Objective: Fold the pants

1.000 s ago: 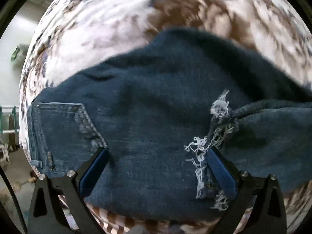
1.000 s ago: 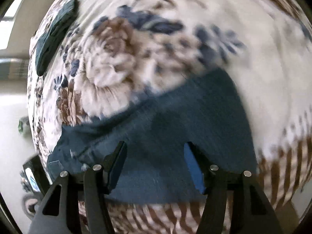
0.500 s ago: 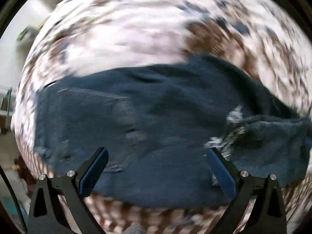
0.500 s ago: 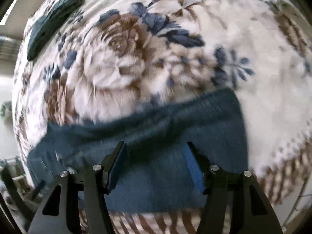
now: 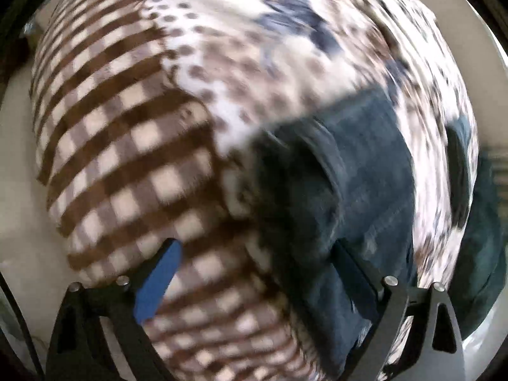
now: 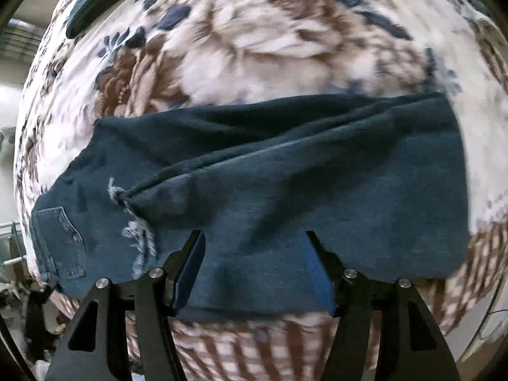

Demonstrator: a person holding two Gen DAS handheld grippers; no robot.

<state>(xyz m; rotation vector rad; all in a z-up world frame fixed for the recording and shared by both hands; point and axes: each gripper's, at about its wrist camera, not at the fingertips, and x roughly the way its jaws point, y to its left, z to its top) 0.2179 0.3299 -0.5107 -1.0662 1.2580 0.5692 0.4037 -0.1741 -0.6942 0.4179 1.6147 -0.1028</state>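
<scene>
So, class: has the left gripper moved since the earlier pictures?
Yes. The left gripper has swung left: the jeans now sit on the right, and the checked blanket border fills its view.

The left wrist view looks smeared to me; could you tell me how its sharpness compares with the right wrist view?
Left wrist view: heavy motion blur, the checked blanket and the jeans streaked, only the left gripper crisp. Right wrist view: much sharper on the jeans, with the frayed rip and pocket stitching readable; the floral blanket blurs towards the rim. Both show fisheye bulging.
</scene>
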